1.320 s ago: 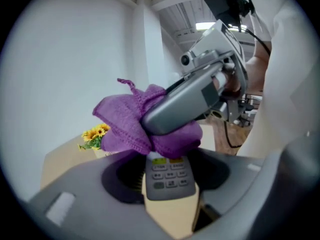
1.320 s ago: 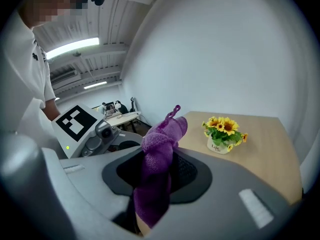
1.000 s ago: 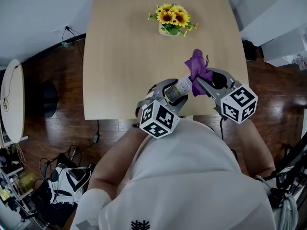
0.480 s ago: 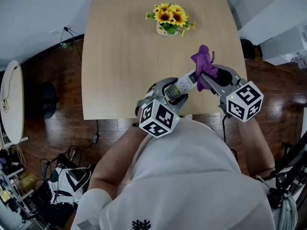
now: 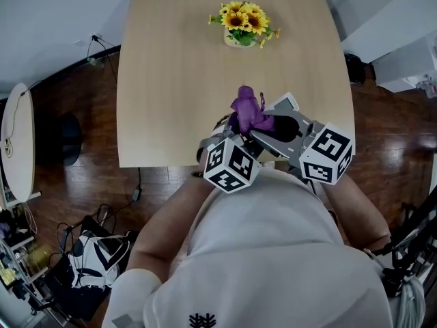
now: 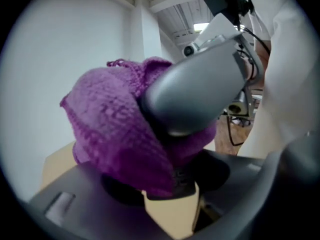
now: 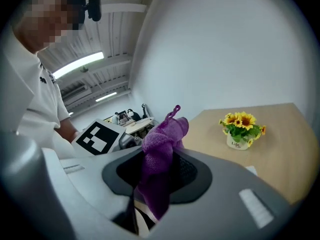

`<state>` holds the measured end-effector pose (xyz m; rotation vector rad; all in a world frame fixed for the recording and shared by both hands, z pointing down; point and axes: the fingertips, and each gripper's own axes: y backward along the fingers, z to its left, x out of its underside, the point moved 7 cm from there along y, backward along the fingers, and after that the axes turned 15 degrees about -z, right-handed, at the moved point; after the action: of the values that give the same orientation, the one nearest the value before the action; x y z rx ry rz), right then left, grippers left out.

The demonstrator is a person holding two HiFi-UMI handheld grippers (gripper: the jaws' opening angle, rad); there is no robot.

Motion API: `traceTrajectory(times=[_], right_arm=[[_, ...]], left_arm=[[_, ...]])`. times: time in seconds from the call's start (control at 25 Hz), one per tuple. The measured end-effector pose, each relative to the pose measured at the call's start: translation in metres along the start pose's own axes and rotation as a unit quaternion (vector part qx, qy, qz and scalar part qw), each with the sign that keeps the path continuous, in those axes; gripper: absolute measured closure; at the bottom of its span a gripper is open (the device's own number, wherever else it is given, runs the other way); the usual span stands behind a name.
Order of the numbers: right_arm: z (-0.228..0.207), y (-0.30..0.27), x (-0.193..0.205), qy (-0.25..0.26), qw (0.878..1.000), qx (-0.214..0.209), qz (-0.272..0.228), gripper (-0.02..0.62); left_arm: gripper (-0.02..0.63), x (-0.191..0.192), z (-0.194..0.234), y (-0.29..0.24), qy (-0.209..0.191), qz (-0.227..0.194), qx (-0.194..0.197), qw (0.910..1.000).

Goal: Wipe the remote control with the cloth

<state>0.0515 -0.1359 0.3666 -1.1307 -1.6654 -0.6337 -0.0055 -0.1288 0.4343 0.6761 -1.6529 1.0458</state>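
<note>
My left gripper point(image 5: 235, 130) is held over the near edge of the wooden table point(image 5: 171, 80), shut on the remote control point(image 5: 287, 102), whose pale far end sticks out to the upper right. In the left gripper view a dark strip of the remote point(image 6: 181, 176) shows between the jaws. My right gripper point(image 5: 265, 125) is shut on the purple cloth point(image 5: 249, 111), which lies bunched against the remote close to the left jaws. The cloth point(image 6: 115, 129) fills the left gripper view, and in the right gripper view the cloth point(image 7: 160, 154) stands up between the jaws.
A small white pot of sunflowers point(image 5: 244, 24) stands at the table's far middle, and the pot point(image 7: 242, 129) also shows in the right gripper view. Dark wooden floor surrounds the table, with bags and cables point(image 5: 95, 258) at lower left.
The right gripper has slid the cloth left and toward me along the remote, from its far end to beside the left gripper's jaws. The left gripper has barely moved.
</note>
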Motion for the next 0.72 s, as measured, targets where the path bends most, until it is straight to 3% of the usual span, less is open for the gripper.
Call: traceTrajectory(times=[0.16, 0.32, 0.72], right_arm=[[-0.001, -0.002, 0.008, -0.019, 1.0, -0.006, 0.002, 0.471], [-0.011, 0.002, 0.009, -0.001, 1.0, 0.013, 0.006, 0.471], [-0.061, 0.045, -0.006, 0.036, 0.994, 0.107, 0.004, 0.471]], left_arm=[[0.333, 0.002, -0.003, 0.003, -0.001, 0.003, -0.002, 1.0], [0.333, 0.001, -0.004, 0.006, -0.001, 0.0, -0.003, 1.0], [0.333, 0.003, -0.004, 0.009, 0.004, -0.006, -0.005, 1.0]])
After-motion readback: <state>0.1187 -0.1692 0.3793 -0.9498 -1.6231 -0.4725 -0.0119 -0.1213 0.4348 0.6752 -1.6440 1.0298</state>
